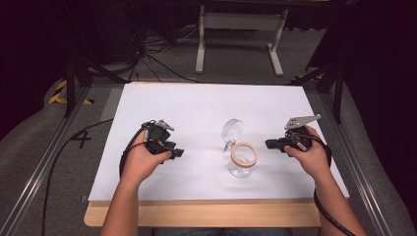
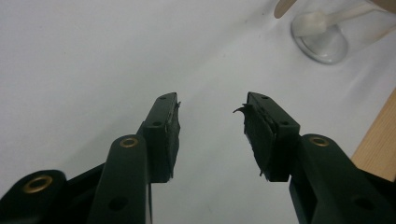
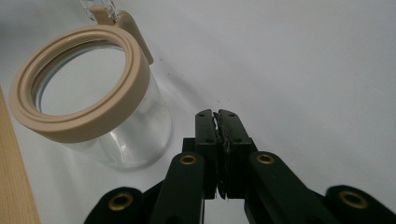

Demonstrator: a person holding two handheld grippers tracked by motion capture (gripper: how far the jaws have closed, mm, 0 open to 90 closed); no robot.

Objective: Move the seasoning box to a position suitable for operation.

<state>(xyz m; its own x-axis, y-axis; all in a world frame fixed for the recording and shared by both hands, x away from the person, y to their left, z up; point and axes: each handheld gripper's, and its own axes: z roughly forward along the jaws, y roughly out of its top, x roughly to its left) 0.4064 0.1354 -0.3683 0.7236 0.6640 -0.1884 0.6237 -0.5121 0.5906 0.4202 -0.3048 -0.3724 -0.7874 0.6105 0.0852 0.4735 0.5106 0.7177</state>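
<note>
Left gripper is resting over the white sheet, its jaws standing spread with nothing between them. Centre: a clear glass jar with a tan rim is standing upright on the sheet, its hinged lid swung open behind it. Right gripper is sitting just beside the jar, jaws pressed together, gripping nothing.

Left tongs agape, right tongs closed, empty
</note>
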